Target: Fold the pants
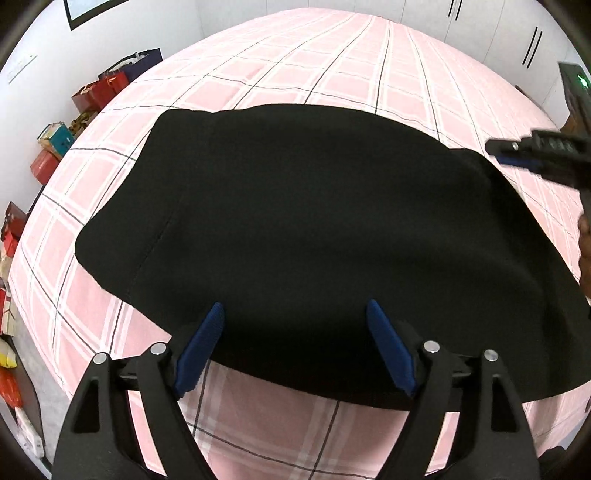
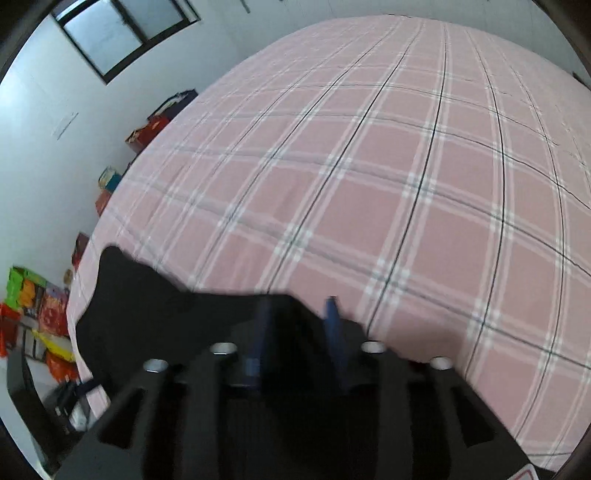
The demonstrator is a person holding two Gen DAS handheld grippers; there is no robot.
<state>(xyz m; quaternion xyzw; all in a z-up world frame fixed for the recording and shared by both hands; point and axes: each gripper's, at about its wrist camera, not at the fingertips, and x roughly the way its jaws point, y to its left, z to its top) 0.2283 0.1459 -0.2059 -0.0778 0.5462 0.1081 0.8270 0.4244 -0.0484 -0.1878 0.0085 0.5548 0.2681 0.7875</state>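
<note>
Nearest in the left wrist view, the left gripper (image 1: 295, 314) hangs over the near edge of the pants (image 1: 314, 229), its two blue fingers (image 1: 201, 347) spread wide with only cloth beneath them and nothing pinched. The one pair of black pants lies folded flat on the pink plaid bedspread (image 1: 314, 62), its long axis running across that picture from left to right, a stitched seam near its left end. Only this view shows the whole garment, and at its right edge the right gripper (image 1: 496, 149) seen from the side. The blurred right wrist view shows just a corner of the pants (image 2: 155, 306) at lower left, with the right gripper (image 2: 299, 317) partly open above it, clamping nothing. Farther off, both views show boxes (image 1: 55, 138) along the white wall; only the right one shows a window (image 2: 122, 33).
</note>
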